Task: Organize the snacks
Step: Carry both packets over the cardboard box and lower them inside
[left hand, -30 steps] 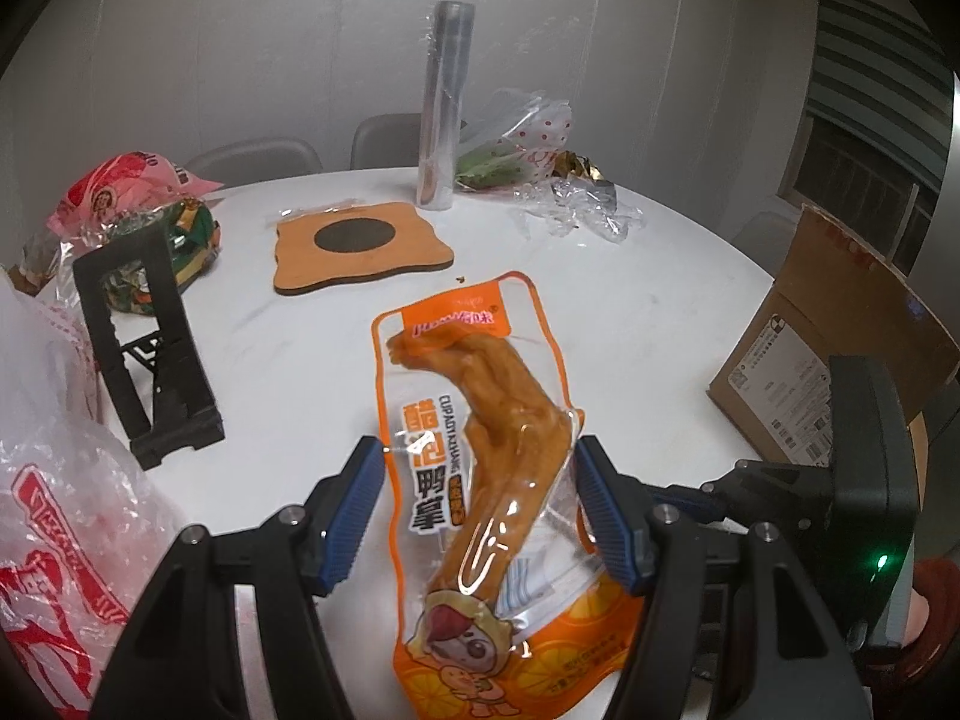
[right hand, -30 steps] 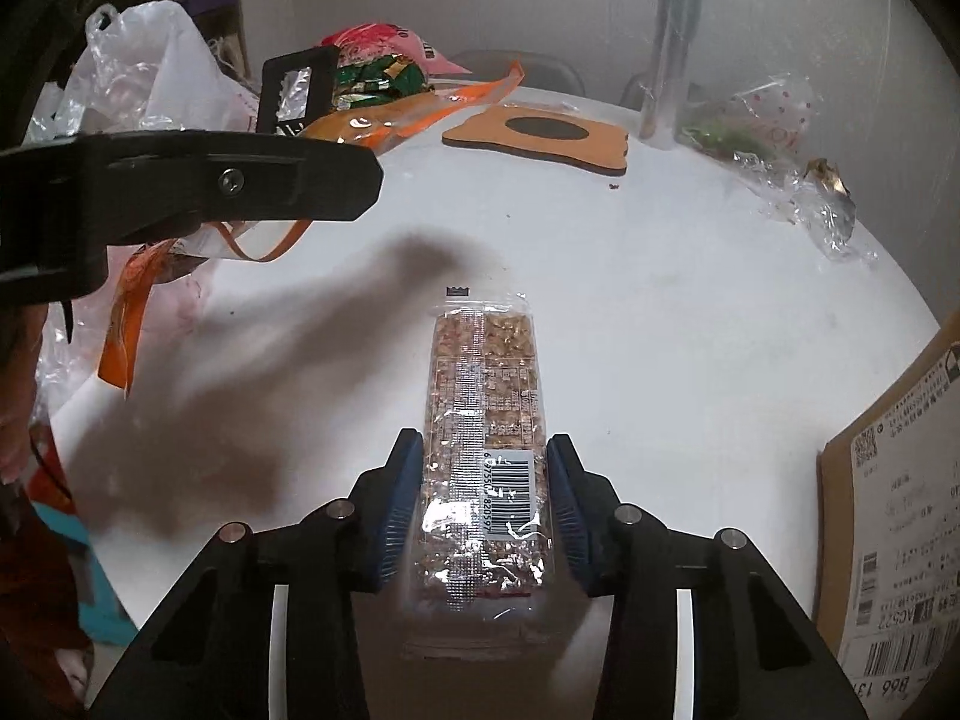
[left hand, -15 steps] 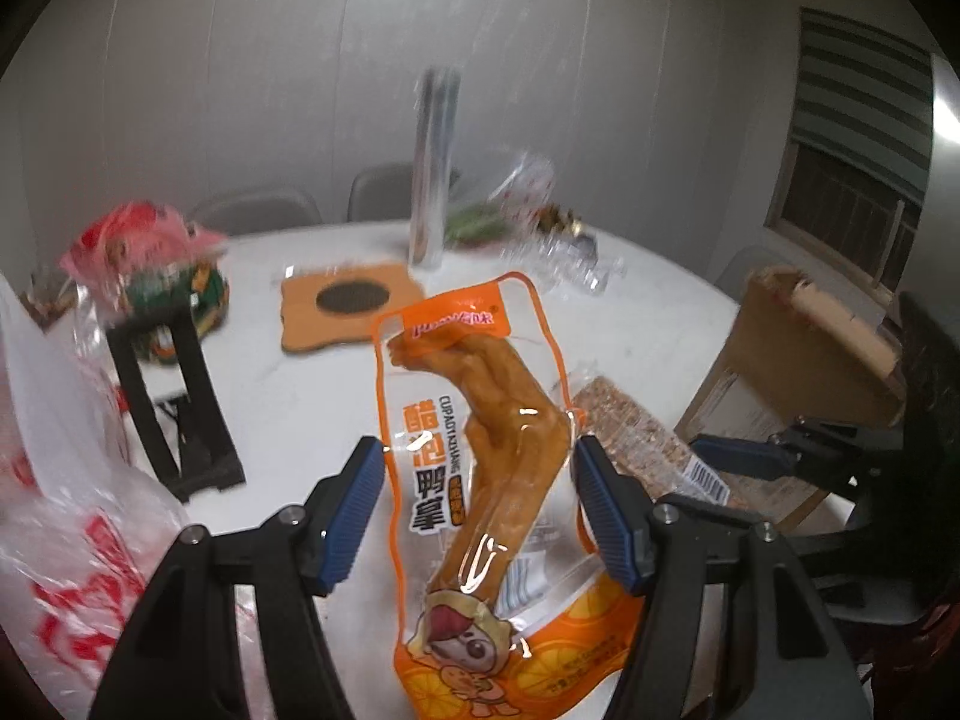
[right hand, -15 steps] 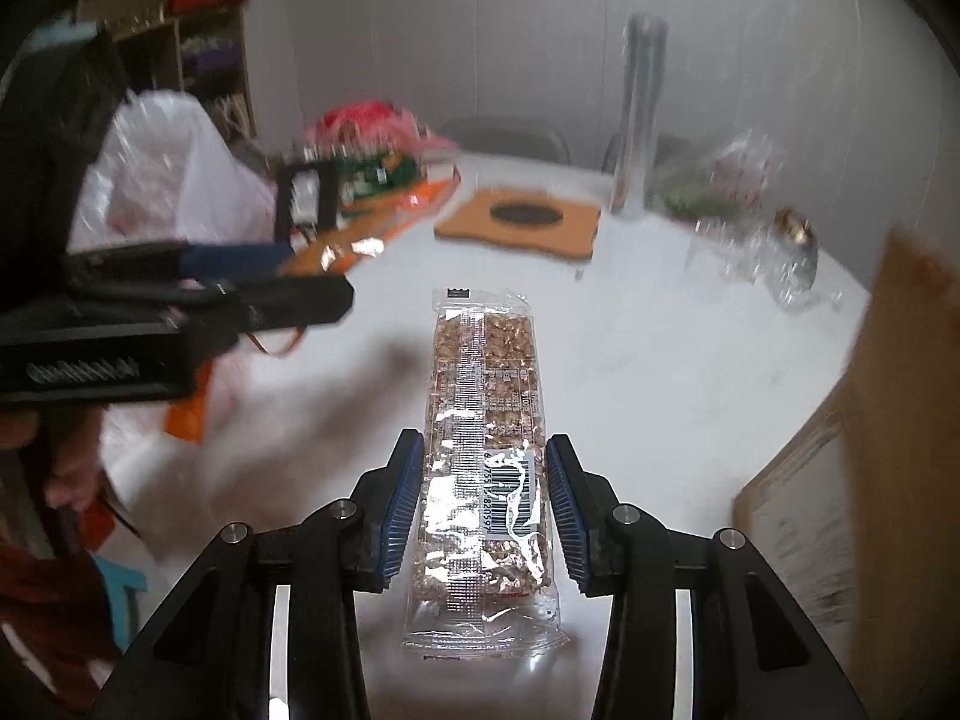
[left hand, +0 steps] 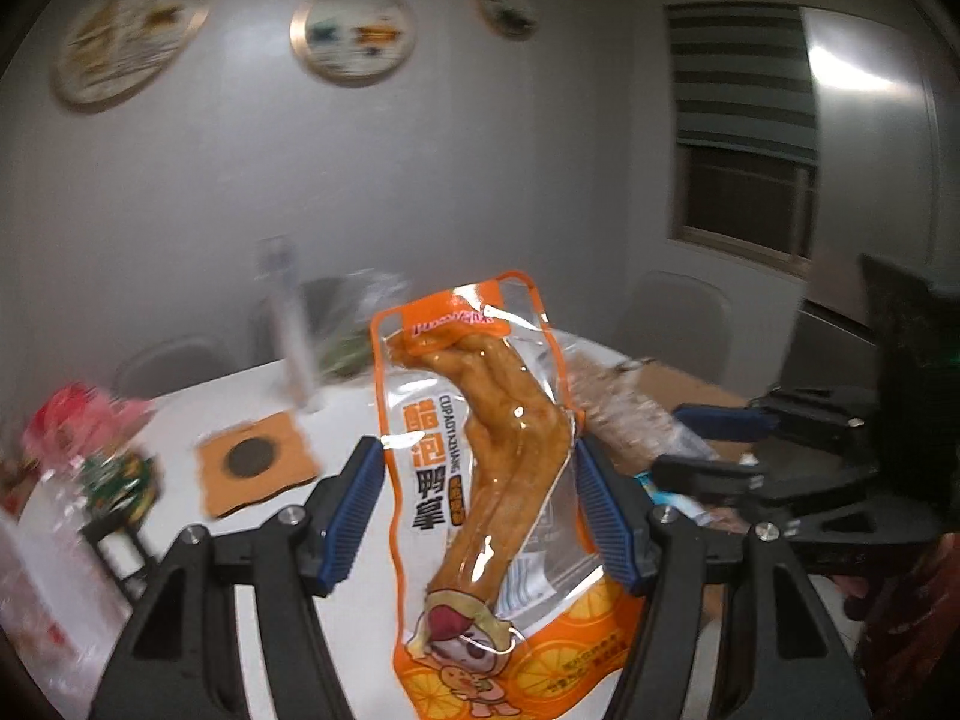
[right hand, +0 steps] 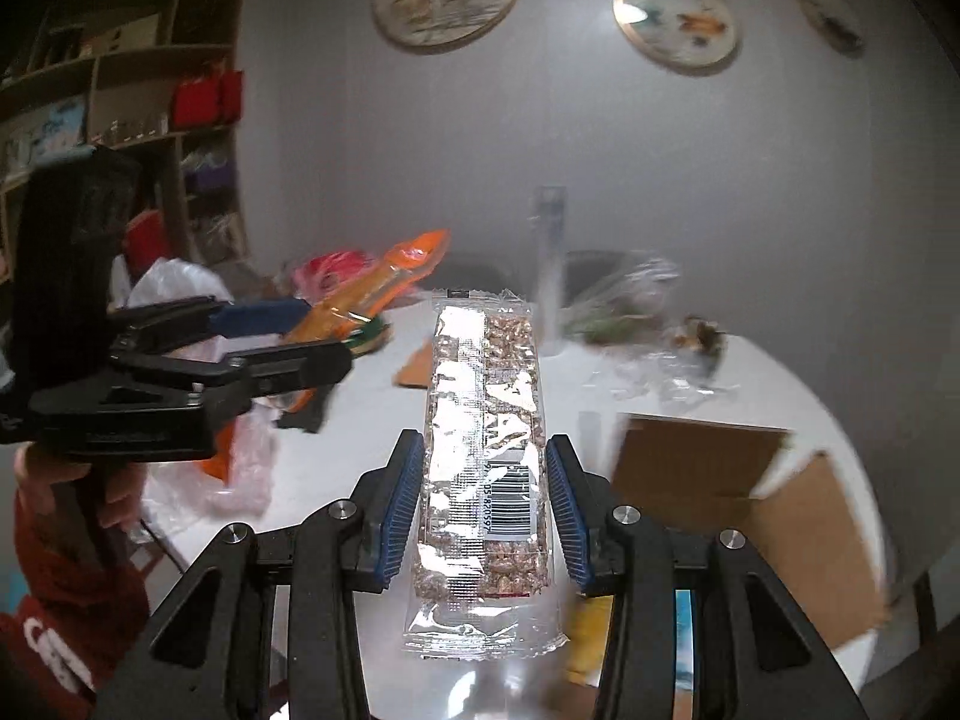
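Above the table: both grippers are raised with their packets, side by side.
Table [right hand: 750, 396]: white and round, strewn with bags and wrappers.
Cardboard box [right hand: 780, 504]: open, at the table's right edge, beneath the right gripper's side.
Wall plates [left hand: 353, 33]: three round ones hang on the grey wall.
Left gripper [left hand: 477, 498]: blue pads pinch the orange duck-foot packet [left hand: 474, 462] by its side edges; the packet stands up in the air, clear of the table.
Right gripper [right hand: 483, 495]: pads pinch the clear cereal bar packet [right hand: 486, 450] at its barcode end, held off the table and pointing forward.
Orange mat [left hand: 258, 459]: flat on the table, dark disc at its centre, blurred.
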The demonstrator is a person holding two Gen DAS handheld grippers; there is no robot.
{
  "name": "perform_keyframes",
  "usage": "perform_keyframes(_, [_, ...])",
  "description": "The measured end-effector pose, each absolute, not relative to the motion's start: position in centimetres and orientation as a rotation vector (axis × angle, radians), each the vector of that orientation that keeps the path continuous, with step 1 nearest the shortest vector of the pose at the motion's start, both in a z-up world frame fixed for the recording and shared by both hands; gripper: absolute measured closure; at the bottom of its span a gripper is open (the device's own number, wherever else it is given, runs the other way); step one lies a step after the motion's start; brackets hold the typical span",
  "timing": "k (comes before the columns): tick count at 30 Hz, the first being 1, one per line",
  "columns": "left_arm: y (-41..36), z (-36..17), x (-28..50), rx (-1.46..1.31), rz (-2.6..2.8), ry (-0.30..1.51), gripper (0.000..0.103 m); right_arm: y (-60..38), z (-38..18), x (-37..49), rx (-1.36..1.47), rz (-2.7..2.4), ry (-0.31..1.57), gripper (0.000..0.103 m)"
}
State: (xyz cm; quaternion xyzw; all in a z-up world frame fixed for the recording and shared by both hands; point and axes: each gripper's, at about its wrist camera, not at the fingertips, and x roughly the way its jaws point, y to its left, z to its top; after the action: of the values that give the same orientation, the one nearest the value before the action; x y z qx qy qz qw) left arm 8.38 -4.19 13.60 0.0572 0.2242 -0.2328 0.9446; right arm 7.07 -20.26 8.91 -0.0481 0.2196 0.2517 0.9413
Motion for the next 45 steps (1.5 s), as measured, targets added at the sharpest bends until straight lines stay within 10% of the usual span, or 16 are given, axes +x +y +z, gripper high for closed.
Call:
perform_keyframes(22, [-22.4,9.3,14.5,0.354,-0.673,0.690,0.041,-31.3,1.3,13.9,-0.068,0.452,0.714,0.066])
perform_keyframes(45, [-24.3,7.2,16.3,0.424,-0.688,0.771,0.038,-31.0,0.4,13.8,-0.086,0.476,0.721,0.056])
